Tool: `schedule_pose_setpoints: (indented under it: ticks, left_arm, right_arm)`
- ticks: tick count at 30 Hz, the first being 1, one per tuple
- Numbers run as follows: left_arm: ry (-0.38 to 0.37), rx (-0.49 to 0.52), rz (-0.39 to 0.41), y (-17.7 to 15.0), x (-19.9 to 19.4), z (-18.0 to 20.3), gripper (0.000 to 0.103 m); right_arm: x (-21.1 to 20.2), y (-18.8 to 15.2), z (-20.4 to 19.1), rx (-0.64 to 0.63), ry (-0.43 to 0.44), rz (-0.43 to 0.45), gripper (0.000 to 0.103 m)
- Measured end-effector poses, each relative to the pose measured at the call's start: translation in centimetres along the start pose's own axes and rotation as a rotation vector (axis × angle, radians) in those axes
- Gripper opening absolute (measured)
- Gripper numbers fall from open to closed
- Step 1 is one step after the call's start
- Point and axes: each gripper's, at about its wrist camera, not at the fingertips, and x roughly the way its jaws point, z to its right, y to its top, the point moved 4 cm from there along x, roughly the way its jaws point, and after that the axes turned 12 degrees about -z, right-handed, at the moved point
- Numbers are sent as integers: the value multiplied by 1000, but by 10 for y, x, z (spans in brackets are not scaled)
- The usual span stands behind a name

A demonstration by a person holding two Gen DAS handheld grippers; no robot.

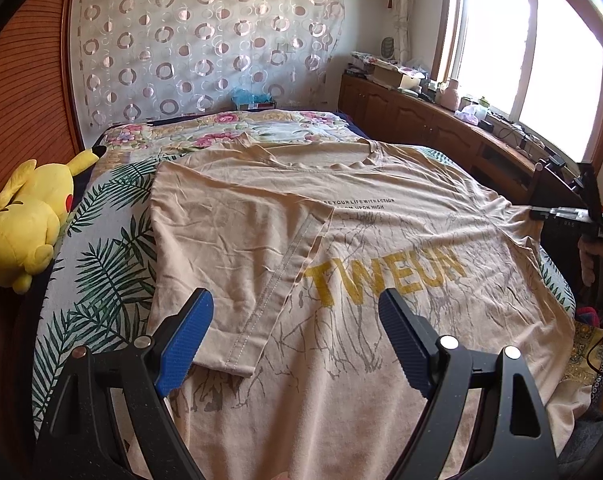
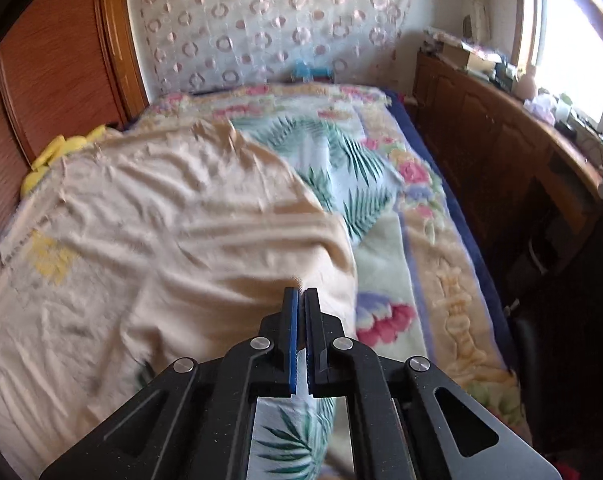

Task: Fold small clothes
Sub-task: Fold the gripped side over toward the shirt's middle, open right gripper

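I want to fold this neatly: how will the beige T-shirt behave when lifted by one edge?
The T-shirt is probably floppy: it lies creased, one sleeve already folded flat over. It looks light and thin. Where the right gripper pinches its edge, the cloth bunches, so it will likely drape and sag.

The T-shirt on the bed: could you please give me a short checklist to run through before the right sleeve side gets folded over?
1. Right gripper shut on the T-shirt edge: ok; fabric sits pinched between its fingers.
2. Left gripper free: ok; open above the shirt, nothing between its fingers.
3. Left sleeve side already folded in: ok; flap lies over the front.
4. Shirt lying smooth: not ok; wrinkles throughout.
5. Yellow plush toy clear of the shirt: ok.
6. Depth of the right grip: cannot tell; view is blurred.
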Motion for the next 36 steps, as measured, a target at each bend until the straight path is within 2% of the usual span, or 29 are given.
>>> schedule_pose_setpoints:
  ticks: [5,9,14,19,20,21,24,25,29,36]
  left_arm:
    - [-2,-5,1,-1,0,-1,85]
    - [-6,-10,3,-3,-2,-3,85]
    - [-5,-17,3,-4,-3,-6,85]
    - [-5,-22,3,-5,-5,-9,85]
    - [-4,-21,3,-6,-5,-8,85]
    - [-3,-20,2,-6,-5,-8,85]
    - [-5,-20,0,-7,-4,-8,85]
    - [-6,-20,0,-7,-3,-8,85]
    - [-12,-20,-3,-8,-1,-6,85]
    - [-15,-10,-12,-9,1,-1,85]
  right_arm:
    - [-25,21,-39,-65,41,86,3]
    - [-38,41,-88,-159,99,132,3]
    - [-31,47,-151,-277,173,125,3]
    - [-4,41,-199,-349,241,67,3]
    - [1,39,-204,-355,225,59,4]
    - [6,42,-205,-354,203,61,10]
    - [10,48,-193,-319,183,79,36]
    - [10,50,-187,-302,176,86,39]
    - [23,51,-178,-260,145,57,39]
    - [52,53,-198,-253,238,-65,39]
